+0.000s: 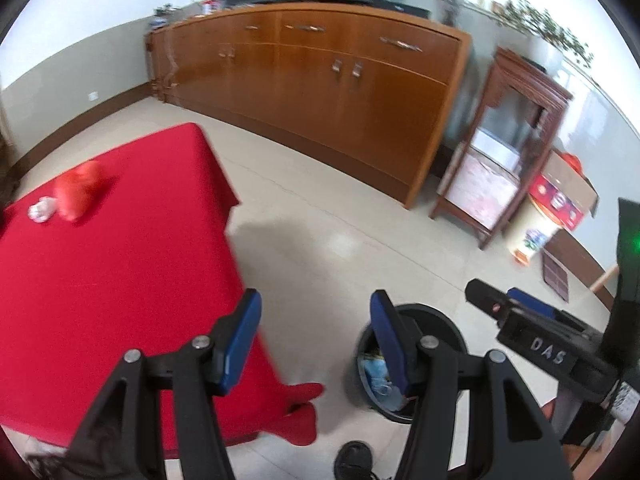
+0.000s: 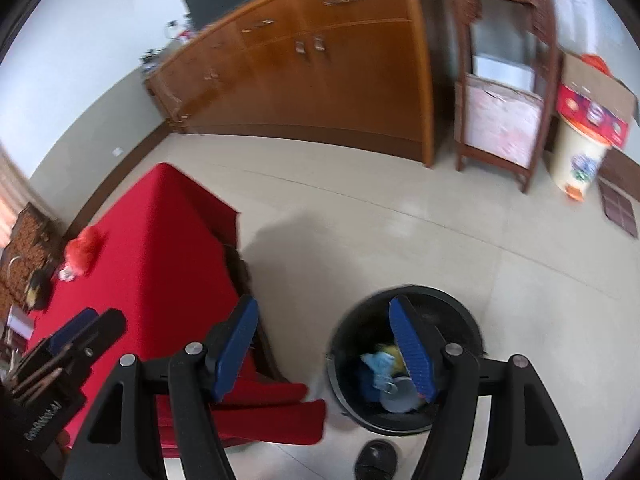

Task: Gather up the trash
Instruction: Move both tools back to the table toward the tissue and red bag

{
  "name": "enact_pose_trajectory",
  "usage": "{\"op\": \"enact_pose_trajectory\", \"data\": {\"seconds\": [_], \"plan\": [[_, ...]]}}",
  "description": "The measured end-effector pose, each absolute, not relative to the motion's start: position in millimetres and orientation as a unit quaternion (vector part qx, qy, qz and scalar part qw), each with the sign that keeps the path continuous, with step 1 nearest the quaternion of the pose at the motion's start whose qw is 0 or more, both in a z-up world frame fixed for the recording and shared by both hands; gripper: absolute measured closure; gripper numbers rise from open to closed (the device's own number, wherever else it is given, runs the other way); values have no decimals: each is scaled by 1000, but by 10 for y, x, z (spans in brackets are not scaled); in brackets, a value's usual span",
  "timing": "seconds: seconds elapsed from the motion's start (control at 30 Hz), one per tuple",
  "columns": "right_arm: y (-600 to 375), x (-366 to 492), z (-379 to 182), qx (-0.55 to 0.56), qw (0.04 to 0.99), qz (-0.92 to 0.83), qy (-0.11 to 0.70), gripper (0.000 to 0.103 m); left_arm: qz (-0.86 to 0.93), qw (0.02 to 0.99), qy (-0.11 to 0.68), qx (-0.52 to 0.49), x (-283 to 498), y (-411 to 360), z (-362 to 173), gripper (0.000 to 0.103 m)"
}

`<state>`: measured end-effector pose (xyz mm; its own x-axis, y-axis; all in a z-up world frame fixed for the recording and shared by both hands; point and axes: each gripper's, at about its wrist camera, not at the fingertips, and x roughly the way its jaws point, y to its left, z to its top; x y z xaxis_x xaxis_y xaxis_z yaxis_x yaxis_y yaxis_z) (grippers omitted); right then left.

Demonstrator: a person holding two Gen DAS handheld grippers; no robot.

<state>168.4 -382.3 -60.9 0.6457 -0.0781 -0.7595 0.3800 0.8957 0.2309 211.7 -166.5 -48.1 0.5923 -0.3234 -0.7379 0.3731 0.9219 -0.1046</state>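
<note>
A black round trash bin (image 2: 436, 300) stands on the floor right of the table, holding blue, yellow and grey scraps (image 2: 384, 372); it also shows in the left wrist view (image 1: 440, 320). A red crumpled bag (image 1: 78, 190) and a small white crumpled piece (image 1: 40, 210) lie on the red tablecloth (image 1: 100, 280) at its far left; the bag also shows in the right wrist view (image 2: 82, 248). My left gripper (image 1: 314, 344) is open and empty, over the table's right edge. My right gripper (image 2: 326, 352) is open and empty, above the bin's left side.
A long wooden sideboard (image 1: 320, 80) runs along the back wall. A dark wooden stand (image 1: 500, 152), a cardboard box (image 2: 596, 96) and a cream bucket (image 2: 576, 164) sit at the right. A black shoe (image 2: 376, 460) is by the bin. Dark objects (image 2: 38, 284) lie at the table's left end.
</note>
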Motion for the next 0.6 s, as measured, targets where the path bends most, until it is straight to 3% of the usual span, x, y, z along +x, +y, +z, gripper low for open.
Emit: {"op": "enact_pose_trajectory", "data": {"seconds": [0.6], "plan": [[-2096, 2547, -389, 111, 911, 10, 398, 32, -45, 922, 384, -34, 2390, -94, -374, 45]]}}
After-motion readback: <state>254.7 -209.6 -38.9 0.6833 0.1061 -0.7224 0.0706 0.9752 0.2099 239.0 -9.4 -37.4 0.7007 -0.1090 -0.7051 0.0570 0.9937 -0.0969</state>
